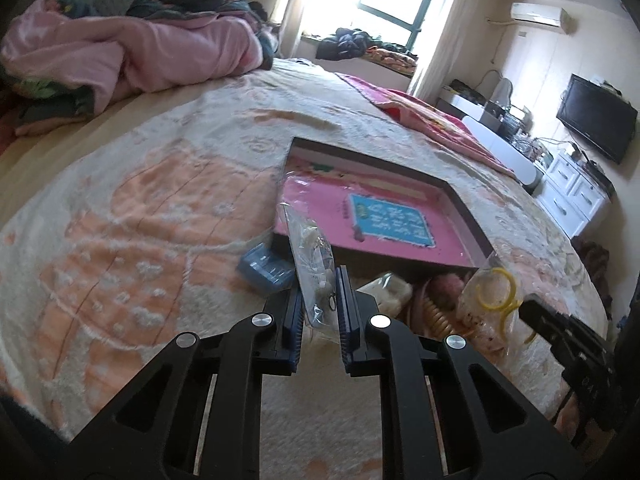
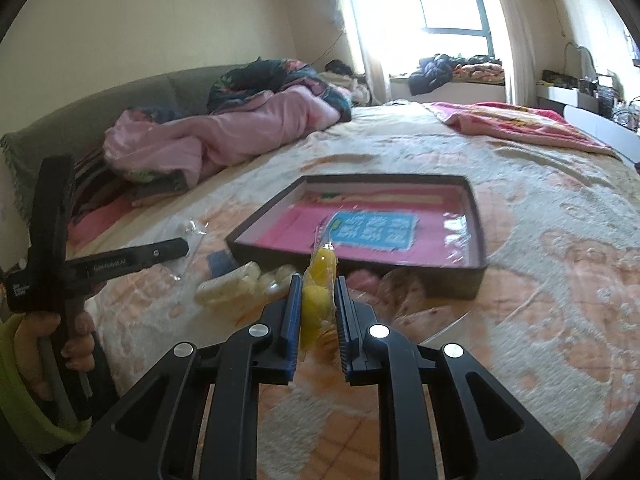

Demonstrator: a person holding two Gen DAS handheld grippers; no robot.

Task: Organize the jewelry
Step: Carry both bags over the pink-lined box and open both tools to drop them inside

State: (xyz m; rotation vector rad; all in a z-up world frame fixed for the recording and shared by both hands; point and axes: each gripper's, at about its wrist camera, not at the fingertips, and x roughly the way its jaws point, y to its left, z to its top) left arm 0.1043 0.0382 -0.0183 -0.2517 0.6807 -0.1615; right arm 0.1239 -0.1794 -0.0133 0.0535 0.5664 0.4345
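**Lifting two bags toward the tray**

Holding a clear bag (image 1: 316, 276) of pale trinkets in the left gripper (image 1: 319, 312), fingers (image 1: 294, 320) pinched nearly together on the film. Gripping a bag of yellow pieces (image 2: 318, 300) in the right gripper (image 2: 317, 320), fingers (image 2: 295, 312) closed against its bulge, a narrow gap left by the contents. Hanging both bags just above the bed (image 1: 132, 216), near the front wall of the dark tray (image 2: 478, 216) with its pink lining.

Probably carrying both across that wall next, so clearing the rim first, then lowering flat onto the lining. Keeping the two well apart inside, one per side, for tidy sorting. Keeping the squeeze steady: thin film slipping easily, and hard pieces likely shifting. Leaving for later the loose bags (image 2: 240, 284) lying beside the tray, plus a blue box (image 1: 264, 270) just left of it.
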